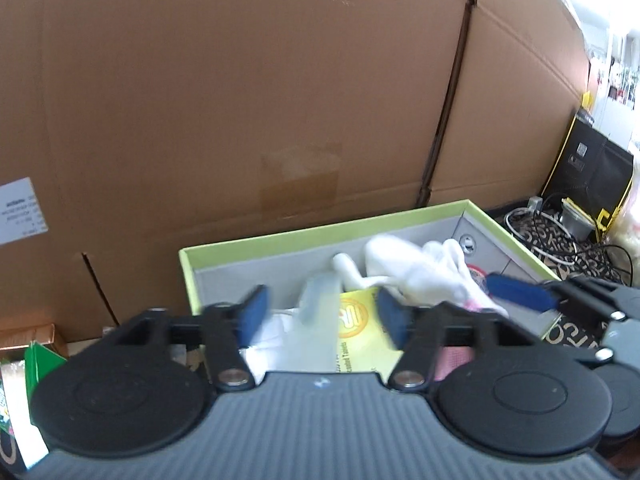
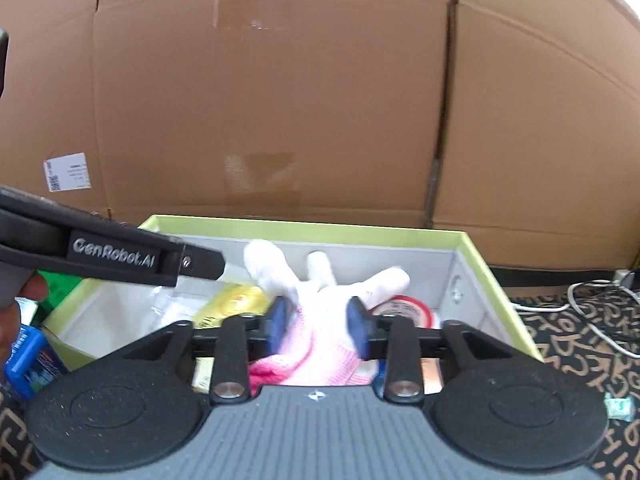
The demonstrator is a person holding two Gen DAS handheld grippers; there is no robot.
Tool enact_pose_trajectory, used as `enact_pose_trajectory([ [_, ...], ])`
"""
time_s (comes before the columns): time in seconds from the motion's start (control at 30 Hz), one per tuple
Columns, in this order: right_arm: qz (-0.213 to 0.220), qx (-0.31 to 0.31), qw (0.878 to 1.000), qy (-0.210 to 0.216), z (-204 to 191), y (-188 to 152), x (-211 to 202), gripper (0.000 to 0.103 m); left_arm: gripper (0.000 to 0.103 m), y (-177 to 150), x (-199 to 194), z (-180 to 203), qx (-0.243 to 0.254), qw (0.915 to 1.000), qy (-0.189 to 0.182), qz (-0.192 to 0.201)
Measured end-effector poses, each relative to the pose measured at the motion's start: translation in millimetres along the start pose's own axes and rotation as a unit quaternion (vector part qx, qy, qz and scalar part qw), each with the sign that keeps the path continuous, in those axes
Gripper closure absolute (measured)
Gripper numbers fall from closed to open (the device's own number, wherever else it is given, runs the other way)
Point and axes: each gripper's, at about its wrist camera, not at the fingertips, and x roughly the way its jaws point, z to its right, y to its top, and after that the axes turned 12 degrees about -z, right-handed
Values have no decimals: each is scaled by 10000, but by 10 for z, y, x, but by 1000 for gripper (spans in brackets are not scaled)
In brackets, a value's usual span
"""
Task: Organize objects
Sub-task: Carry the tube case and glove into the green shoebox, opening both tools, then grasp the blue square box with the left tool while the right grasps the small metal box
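- Glove [image 2: 340, 300]: white knit with a pink cuff, lying inside the open green-rimmed box [image 2: 472, 240], fingers pointing toward the far wall of the box, cuff toward the near edge.
- Box: grey inner walls, set on a dark patterned mat [image 2: 568, 344], its far side close against a large brown cardboard carton [image 2: 280, 100].
- Other contents: a yellow packet [image 1: 360, 328] in the middle of the box floor, left of the glove; a round red-and-white item [image 2: 408, 310] near the right wall, partly under the glove fingers; a pale translucent item [image 1: 320, 316] over the yellow packet, blurred, identity not determinable.
- Right gripper [image 2: 320, 330]: jaws partly apart, blue pads on either side of the glove's cuff end. The pads stand clear of the fabric; no grip is evident.
- Left gripper [image 1: 322, 316]: jaws wide apart over the left half of the box. The translucent item and the packet show between the pads, neither of them pinched.
- In the right wrist view the left gripper's black body enters from the left edge over the box's left rim, with fingers [image 2: 34, 290] of the person's hand beneath it.
- Outside the box: a blue packet [image 2: 30, 354] on the mat by the near left corner; white cables [image 2: 592, 312] on the mat to the right.
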Motion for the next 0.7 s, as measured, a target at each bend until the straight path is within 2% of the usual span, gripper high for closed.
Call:
enact_pose_trajectory([
  [0.03, 73, 20, 10000, -46, 2, -3, -38, 47, 23, -15, -32, -12, -33, 10000, 5, 75],
  [0.07, 157, 45, 9998, -66, 11, -8, -89, 44, 19, -25, -71, -33, -54, 9999, -13, 158],
  [0.2, 409, 146, 9990, 73, 68, -100, -287, 46, 7, 18, -206, -90, -218, 9991, -110, 336],
  [0.23, 399, 174, 9990, 118, 90, -120, -297, 58, 1, 45, -239, -99, -303, 9988, -113, 380],
  [0.27, 352, 182, 9990, 182, 89, -119, -279, 71, 0, 45, -284, -113, -392, 9982, -112, 437],
  [0.33, 102, 197, 9993, 298, 86, -75, -175, 84, 0, 40, -337, -120, -495, 9974, -147, 497],
  [0.5, -589, 372, 9970, 330, 121, -25, 168, 84, 0, -64, -602, -141, -420, 9972, -130, 599],
  [0.6, -419, 475, 9974, 351, 120, -51, 28, 83, 0, -194, -902, -193, -316, 9956, -109, 873],
  [0.7, 27, 454, 9980, 442, 61, -88, -318, 70, 0, -334, -1212, -261, -356, 9940, -52, 1029],
])
